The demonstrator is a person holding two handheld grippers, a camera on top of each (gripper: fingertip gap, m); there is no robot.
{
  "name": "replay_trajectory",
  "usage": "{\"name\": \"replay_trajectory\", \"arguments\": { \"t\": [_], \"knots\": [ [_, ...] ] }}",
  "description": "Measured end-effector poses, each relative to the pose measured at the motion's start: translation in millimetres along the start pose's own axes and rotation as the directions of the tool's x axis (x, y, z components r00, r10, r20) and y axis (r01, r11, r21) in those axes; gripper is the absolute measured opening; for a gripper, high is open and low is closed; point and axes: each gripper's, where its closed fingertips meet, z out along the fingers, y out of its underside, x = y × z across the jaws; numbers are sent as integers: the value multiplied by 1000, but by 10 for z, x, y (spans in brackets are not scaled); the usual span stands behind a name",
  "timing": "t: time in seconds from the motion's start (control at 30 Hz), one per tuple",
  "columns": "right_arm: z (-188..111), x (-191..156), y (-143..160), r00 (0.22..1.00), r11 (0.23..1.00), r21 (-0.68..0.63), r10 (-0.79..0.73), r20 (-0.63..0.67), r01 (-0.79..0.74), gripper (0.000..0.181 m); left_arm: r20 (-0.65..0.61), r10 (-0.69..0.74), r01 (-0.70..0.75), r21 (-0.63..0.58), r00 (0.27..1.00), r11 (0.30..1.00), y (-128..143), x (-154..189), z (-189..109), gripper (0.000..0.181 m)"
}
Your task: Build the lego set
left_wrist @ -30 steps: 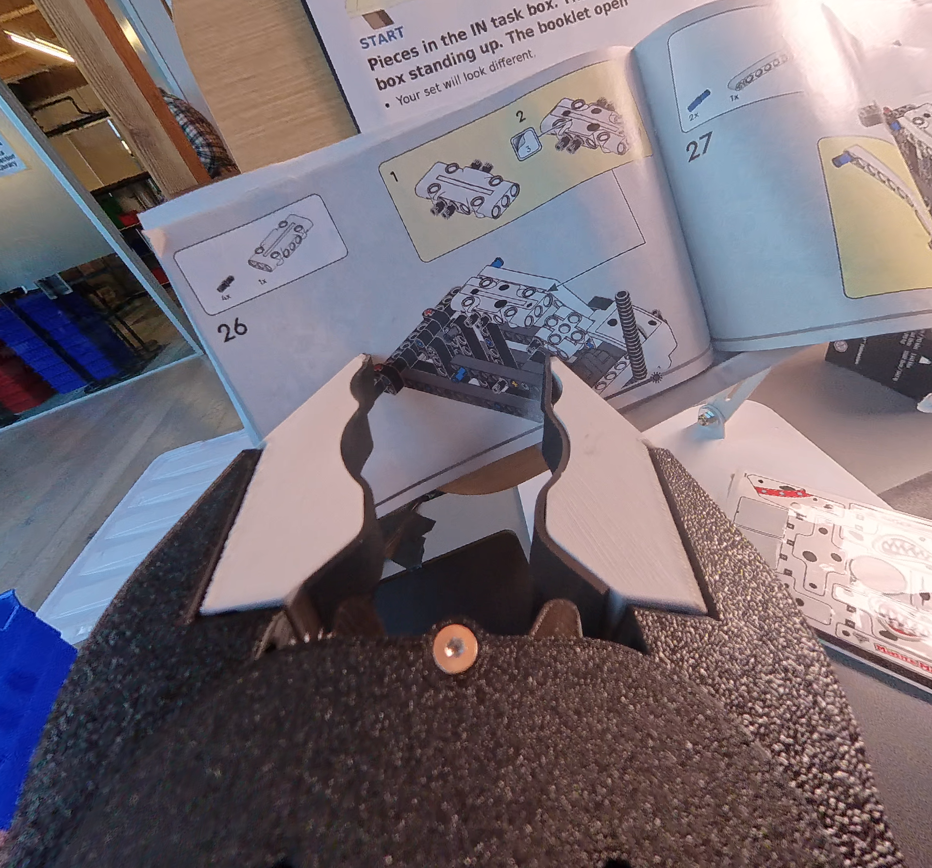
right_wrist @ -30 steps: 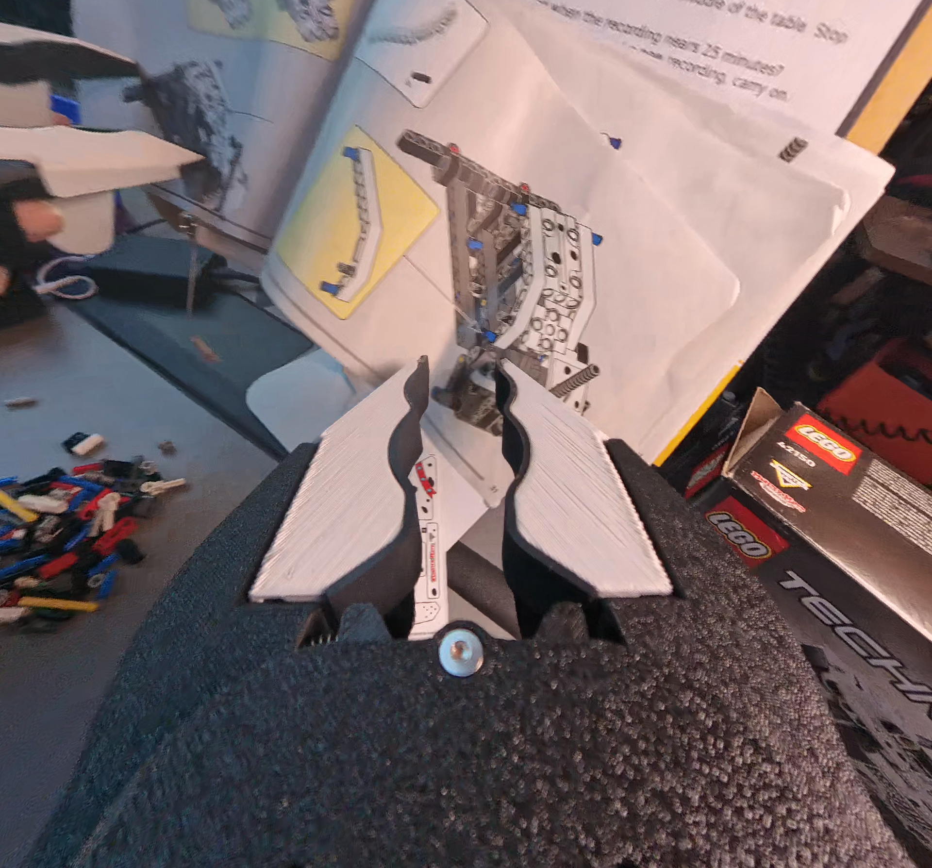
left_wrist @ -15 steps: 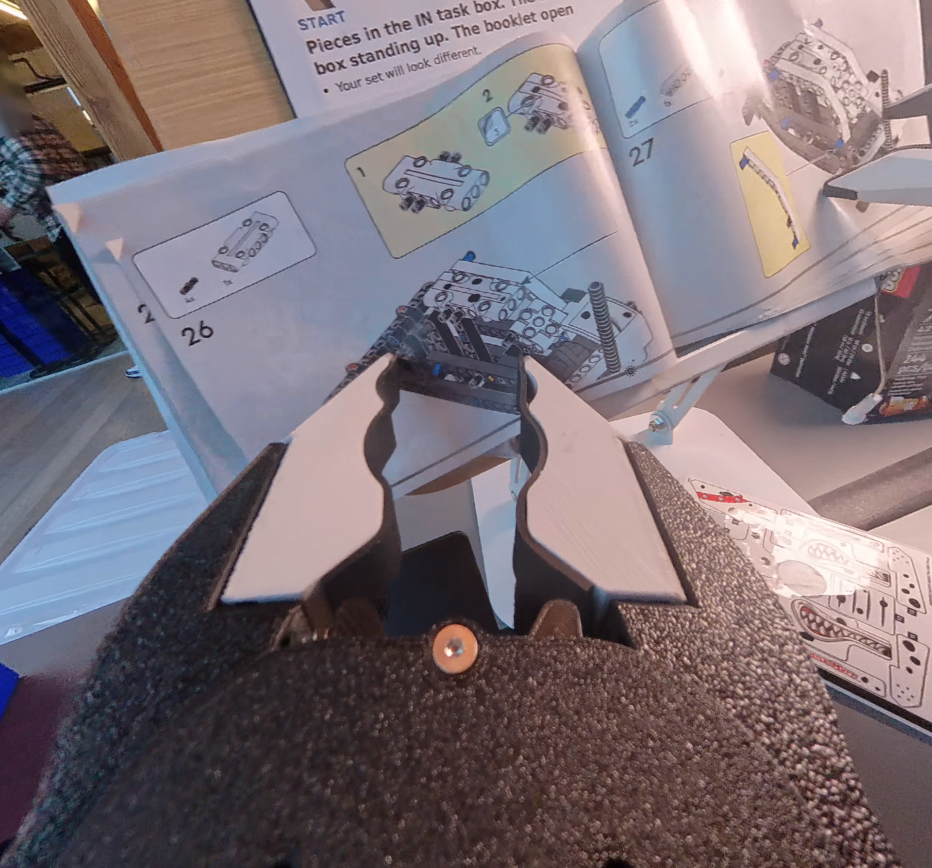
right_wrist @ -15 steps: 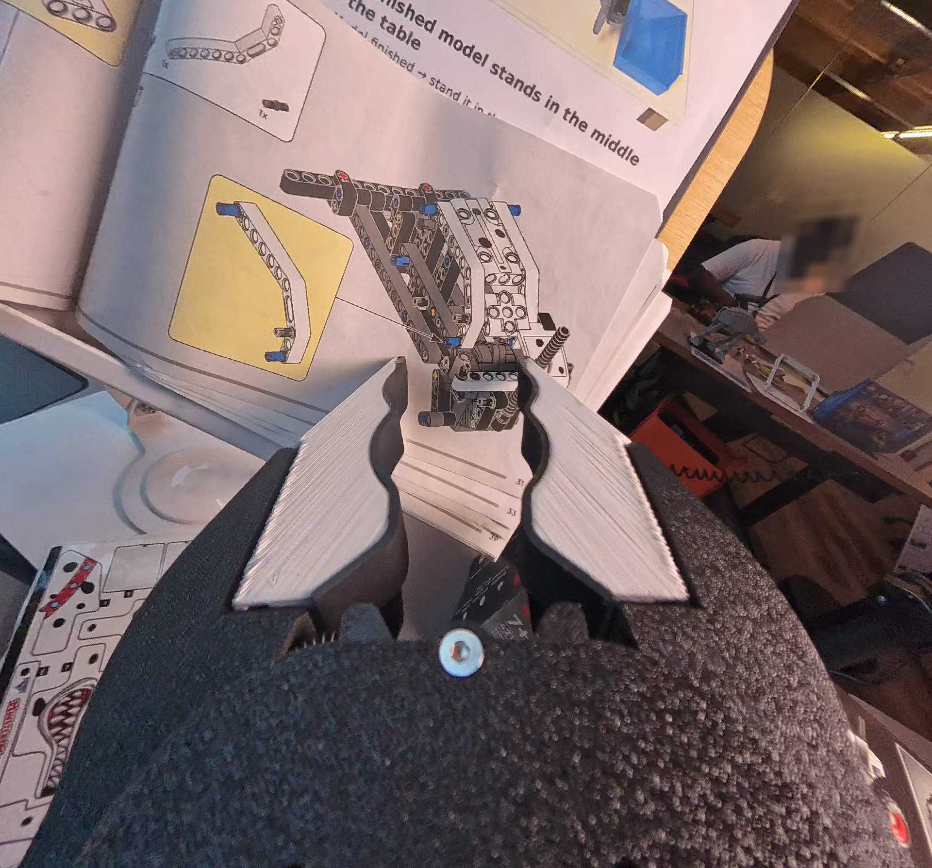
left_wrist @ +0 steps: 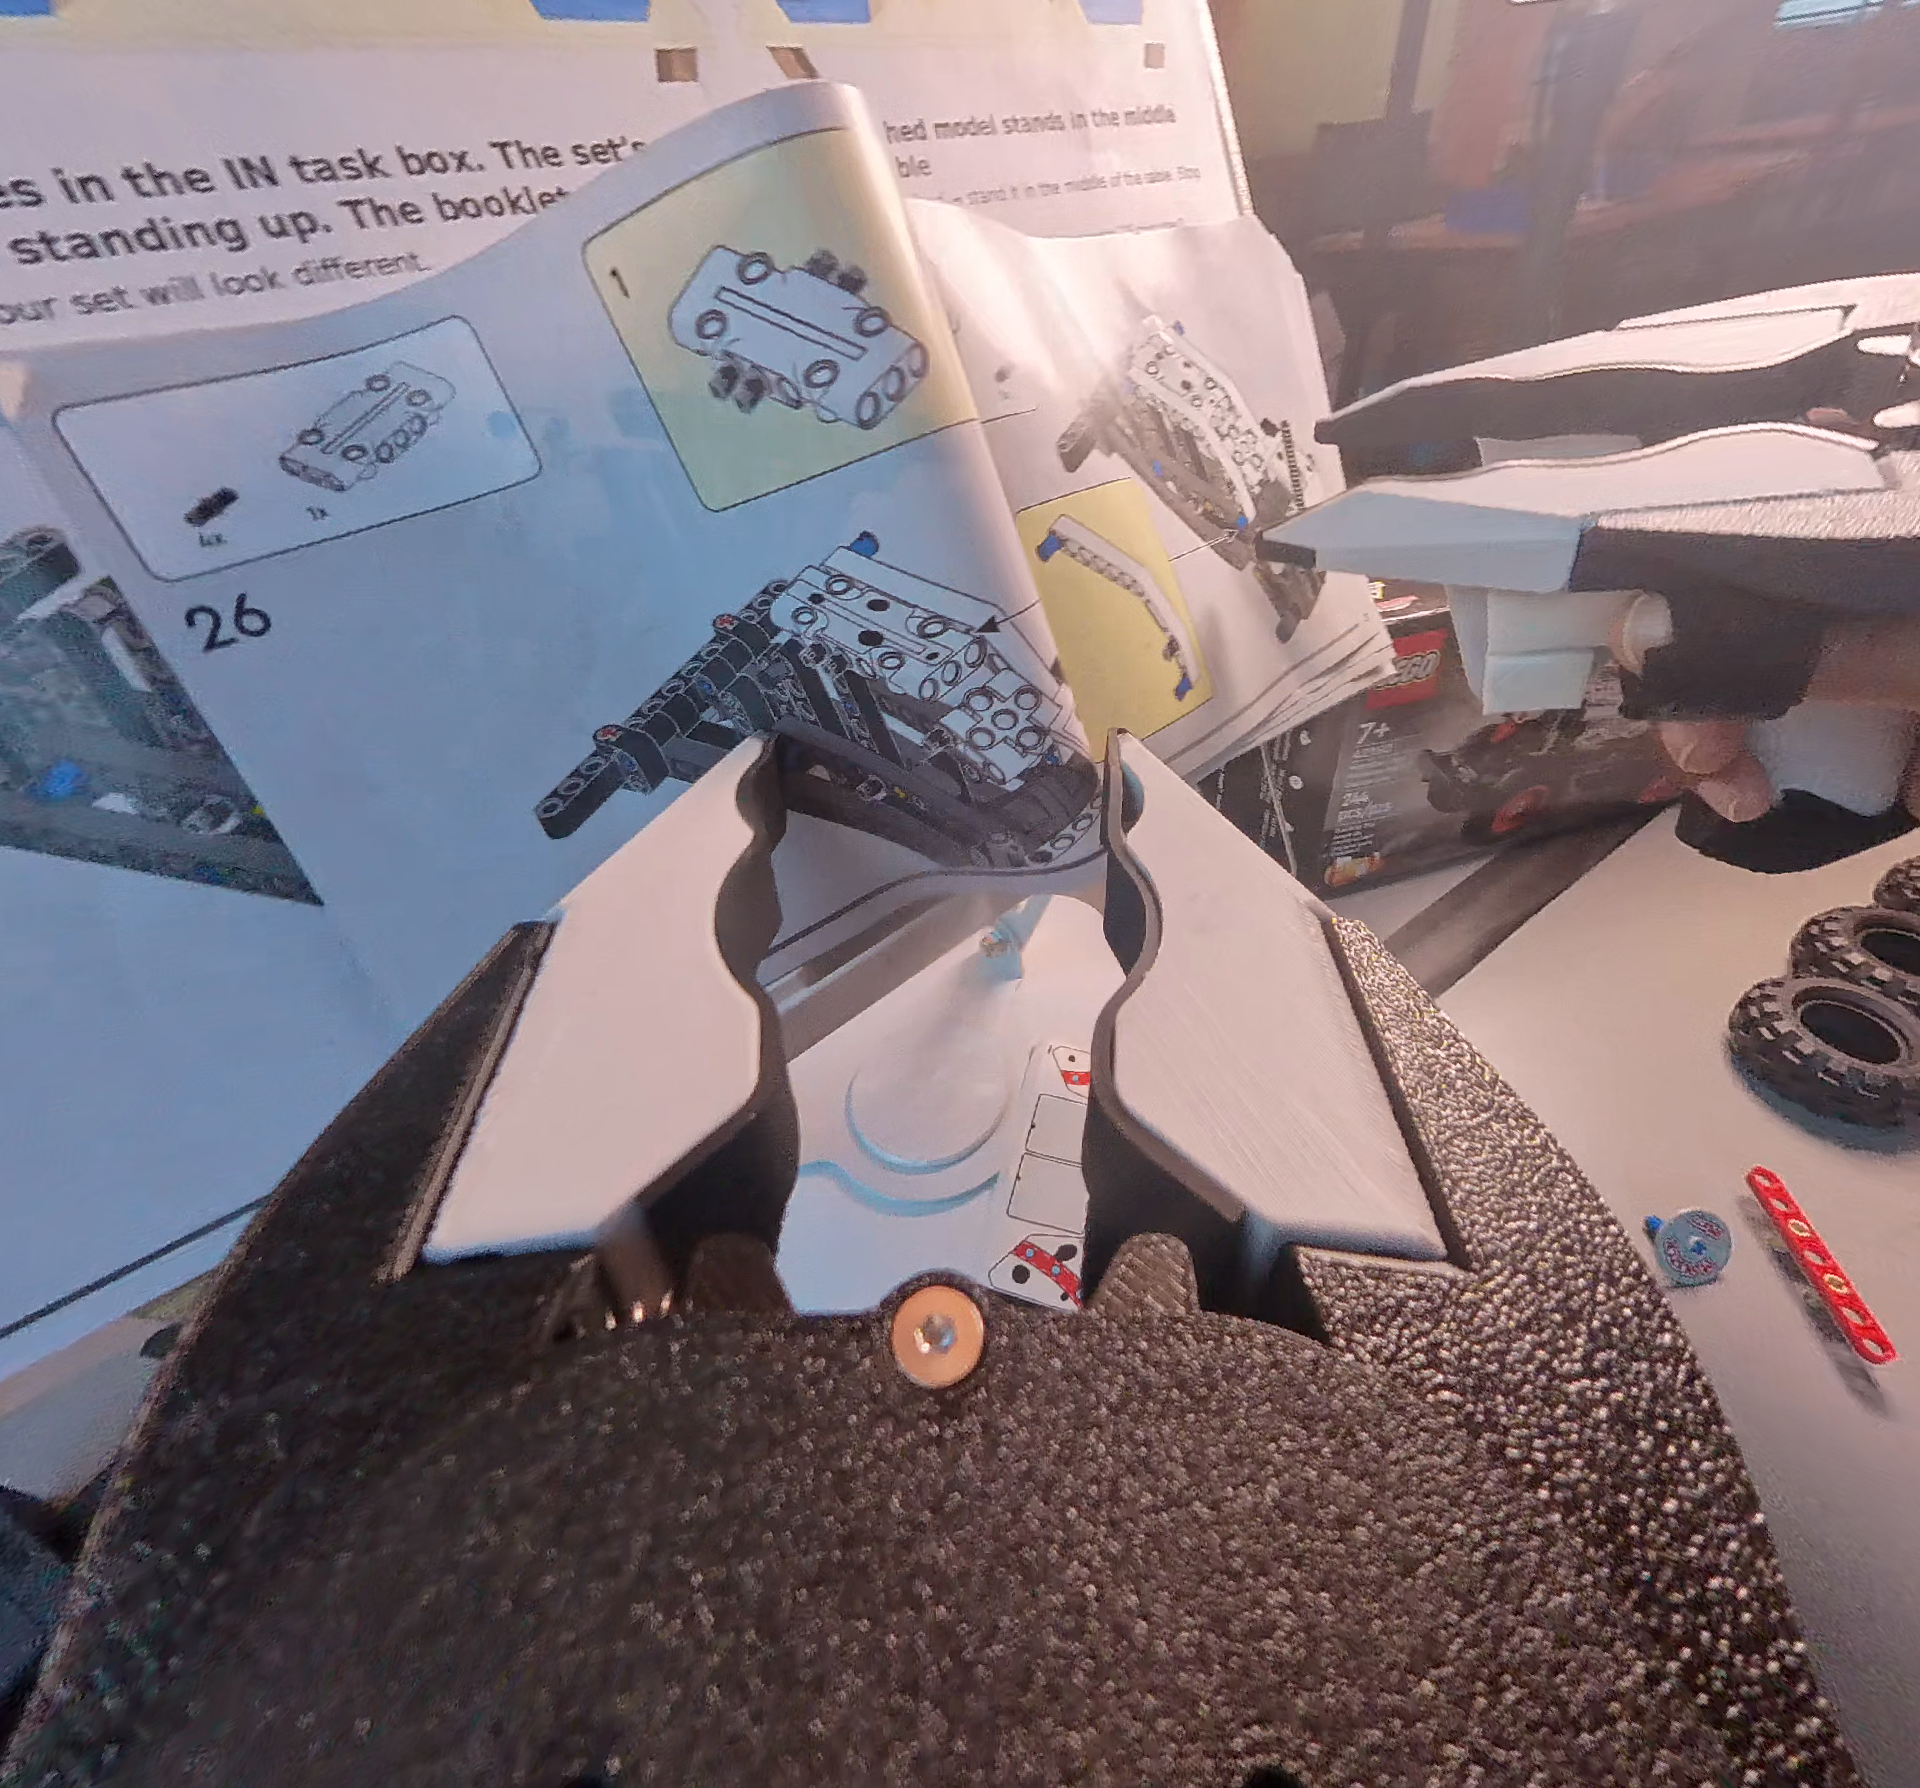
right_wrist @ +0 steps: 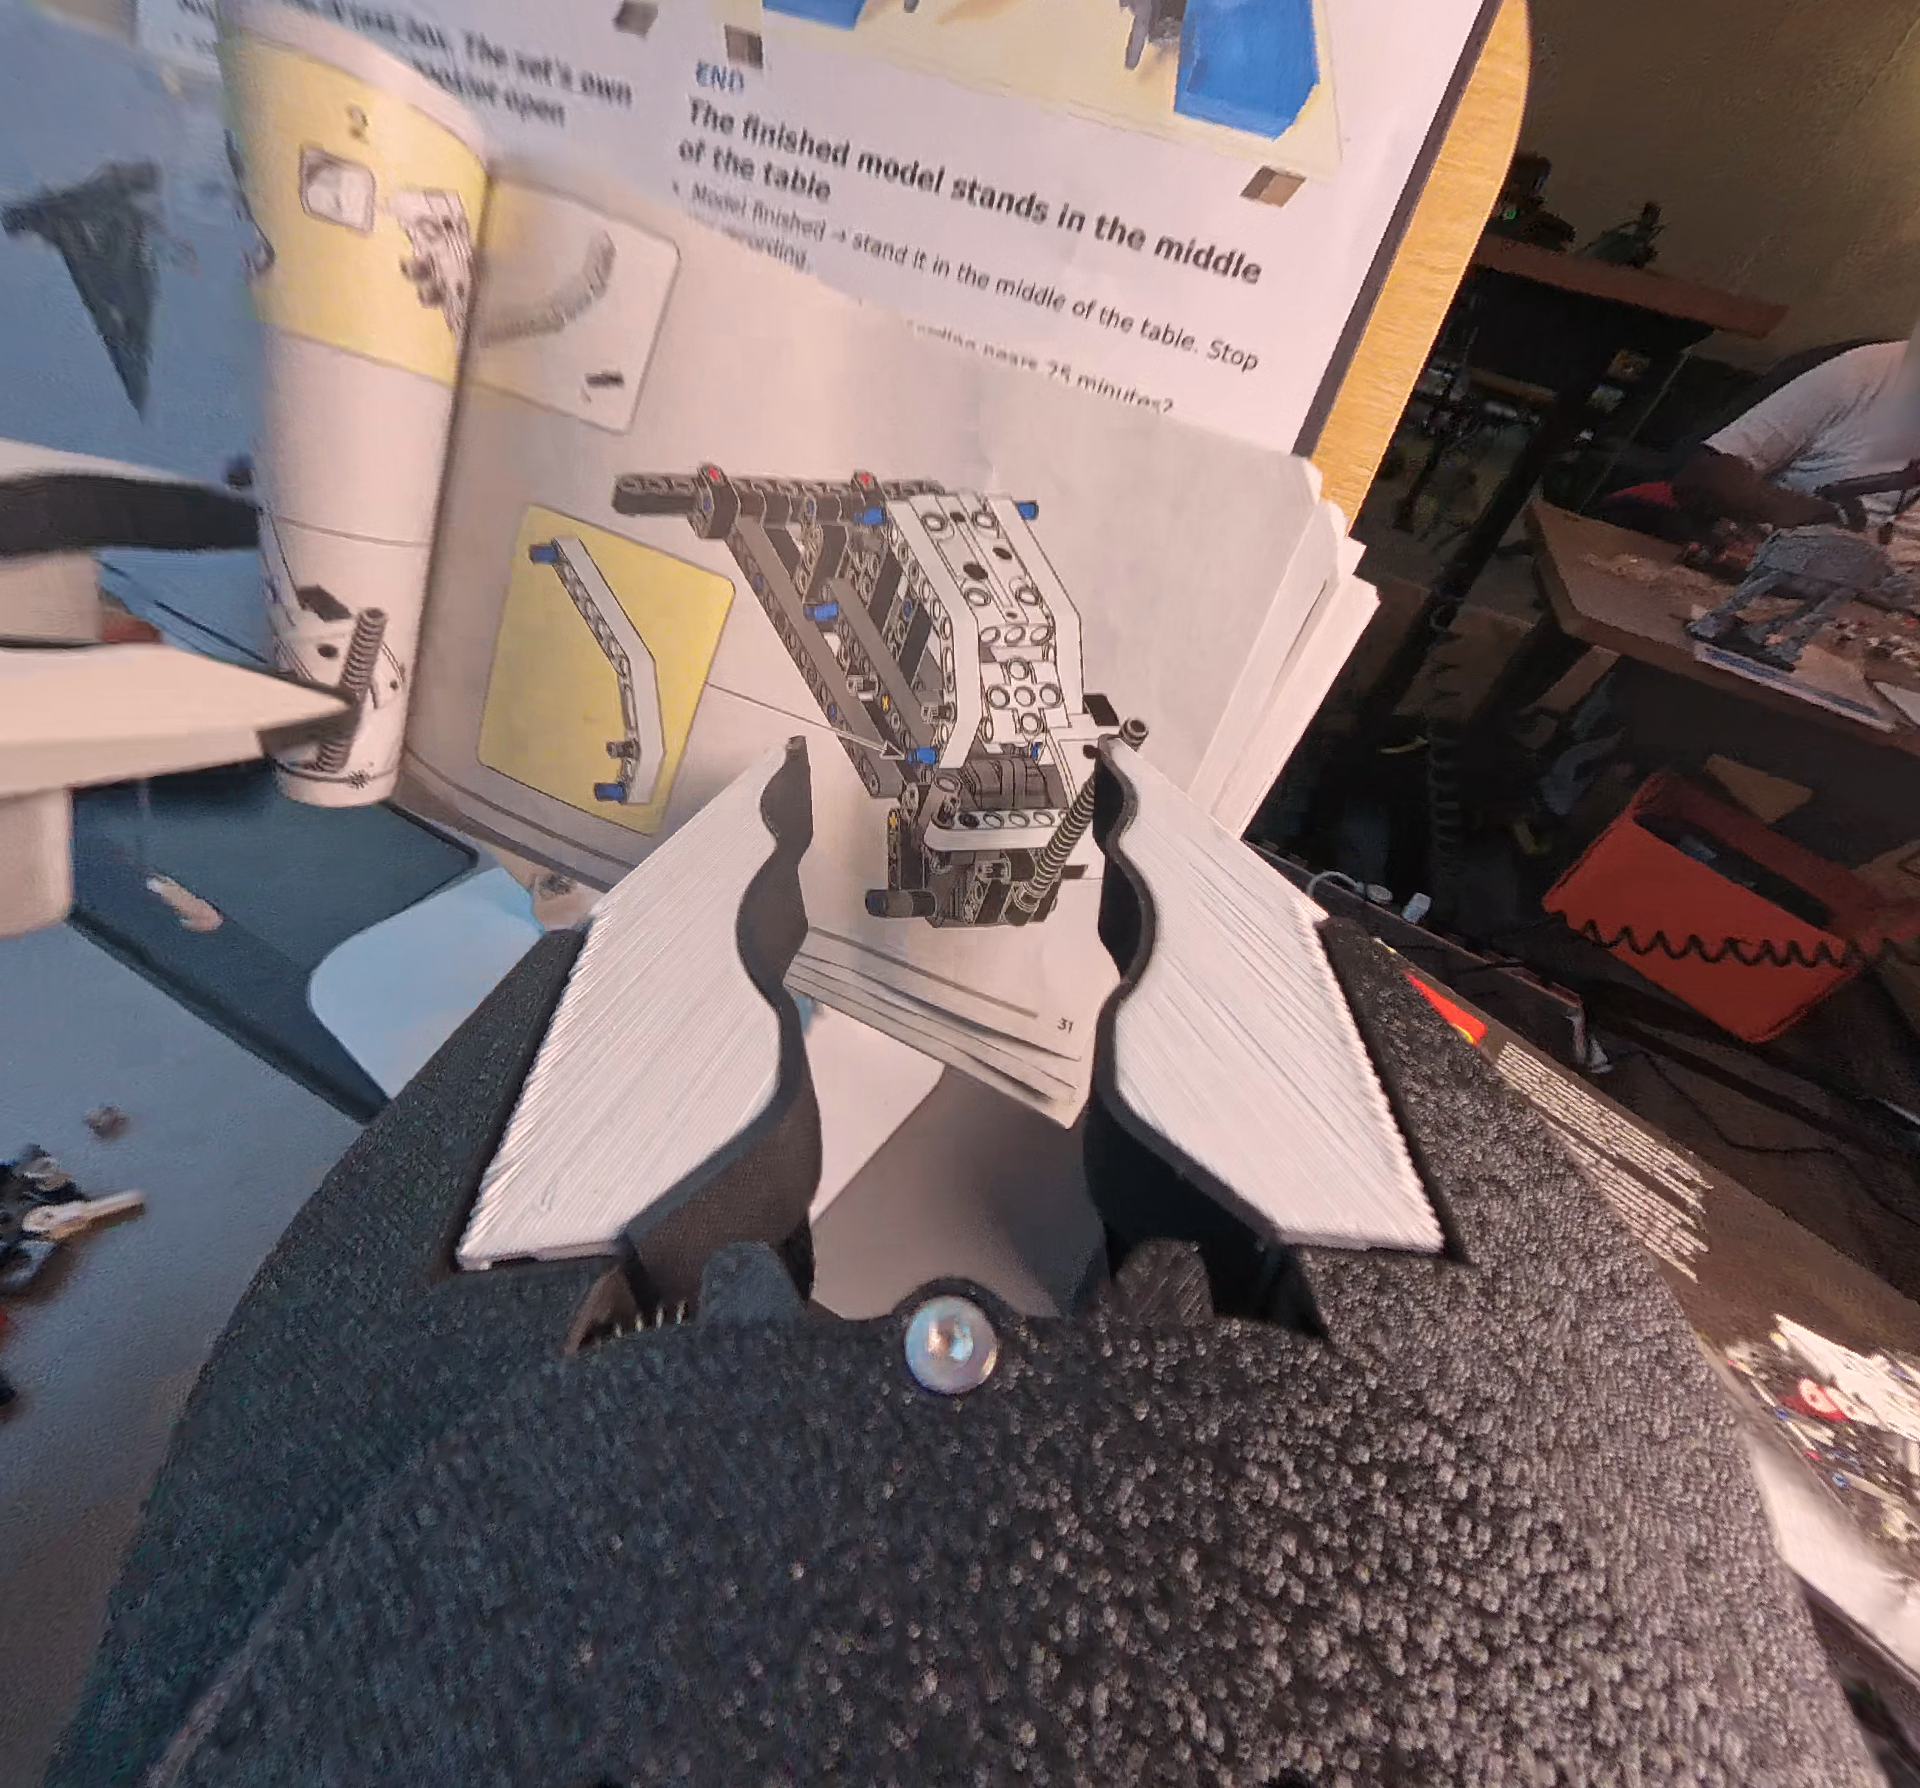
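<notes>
The open instruction booklet (left_wrist: 436,658) stands on a white holder (left_wrist: 925,1094). Its left page curls over toward the right page (right_wrist: 935,616). My left gripper (left_wrist: 940,751) is open and empty, its tips at the lower edge of the curled page. It also shows at the left edge of the right wrist view (right_wrist: 301,606), with one tip touching that page. My right gripper (right_wrist: 951,751) is open and empty, just in front of the right page's model drawing. In the left wrist view it (left_wrist: 1294,481) comes in from the right, with a gloved hand behind it.
A large printed sheet (left_wrist: 312,200) stands behind the booklet. Black tyres (left_wrist: 1839,1042), a red beam (left_wrist: 1813,1260) and a small blue round piece (left_wrist: 1688,1245) lie on the table at right. The set's dark box (left_wrist: 1455,751) lies behind; a sticker sheet (left_wrist: 1049,1167) and loose pieces (right_wrist: 52,1219) lie nearby.
The booklet's left page has lifted and curled toward the right. Both grippers have opened wider. The left gripper has moved right and closer to the page's lower edge.
</notes>
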Motion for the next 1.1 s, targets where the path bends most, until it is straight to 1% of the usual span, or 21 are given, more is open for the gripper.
{"name": "replay_trajectory", "arguments": {
  "t": [0.1, 0.17, 0.23, 0.3, 0.33, 0.4, 0.43, 0.47, 0.5, 0.53, 0.6, 0.63, 0.7, 0.77, 0.8, 0.83, 0.87, 0.93, 1.0, 1.07, 1.1],
  "knots": [
    [-157, -88, -197, 991, 990, 83, 108, 74, -114, 57, -87, 37, -36, 10, 996, 999, -28, 229, 37, 61],
    [-250, -238, -300, 973, 978, 107, 158, 166, -177, 59, -140, 69, -67, 23, 988, 998, -51, 405, 65, 60],
    [-276, -428, -351, 947, 972, 80, 193, 258, -220, 65, -204, 124, -120, 33, 971, 992, -56, 620, 95, 60],
    [-224, -563, -374, 919, 967, 29, 230, 320, -252, 67, -271, 181, -180, 27, 946, 983, -18, 838, 113, 58],
    [-159, -557, -345, 919, 966, -9, 247, 307, -257, 65, -307, 215, -217, 29, 927, 976, 5, 949, 97, 56],
    [-21, -479, -217, 946, 978, -80, 208, 246, -195, 49, -317, 297, -289, 74, 900, 954, -18, 1065, 5, 51],
    [25, -440, -175, 959, 985, -85, 166, 227, -151, 36, -303, 332, -310, 121, 893, 943, -80, 1083, -77, 47],
    [53, -388, -144, 971, 991, -76, 121, 206, -108, 15, -264, 354, -318, 173, 897, 932, -175, 1047, -172, 43],
    [67, -339, -119, 978, 995, -66, 89, 188, -78, 0, -209, 361, -314, 227, 909, 922, -291, 964, -278, 40],
    [67, -309, -100, 980, 996, -61, 81, 184, -71, 0, -147, 344, -299, 263, 927, 917, -391, 827, -373, 40],
    [19, -290, -107, 973, 994, -36, 111, 201, -106, 0, 18, 236, -234, 236, 972, 943, -458, 342, -466, 41],
    [-11, -265, -115, 973, 992, -22, 125, 195, -123, 0, 78, 158, -171, 214, 984, 962, -441, 93, -492, 56],
    [-63, -259, -104, 972, 992, -13, 127, 199, -127, 0, 143, -19, -8, 190, 990, 982, -356, -330, -522, 80],
    [-103, -298, -82, 969, 994, -11, 112, 221, -112, 0, 153, -177, 154, 148, 972, 977, -202, -596, -490, 102],
    [-115, -317, -69, 969, 995, -10, 99, 227, -99, 2, 153, -221, 203, 123, 963, 971, -124, -665, -455, 109],
    [-120, -327, -47, 971, 996, -14, 87, 225, -86, 3, 179, -222, 209, 91, 958, 974, -38, -733, -417, 112],
    [-119, -338, -16, 972, 997, -27, 80, 220, -76, 5, 211, -189, 181, 57, 959, 982, 42, -786, -382, 111],
    [-111, -380, 56, 975, 996, -64, 71, 211, -59, 15, 261, -101, 96, 32, 960, 995, 96, -814, -353, 101],
    [-102, -416, 98, 982, 996, -82, 41, 186, -26, 25, 258, -60, 62, 3, 964, 998, 122, -740, -332, 68],
    [-68, -412, 136, 990, 995, -101, -9, 143, 23, 36, 219, -62, 67, -17, 974, 998, 142, -618, -283, 34],
    [-40, -394, 161, 993, 992, -116, -30, 118, 44, 41, 198, -72, 79, -28, 978, 996, 149, -560, -255, 24]
  ]
}}
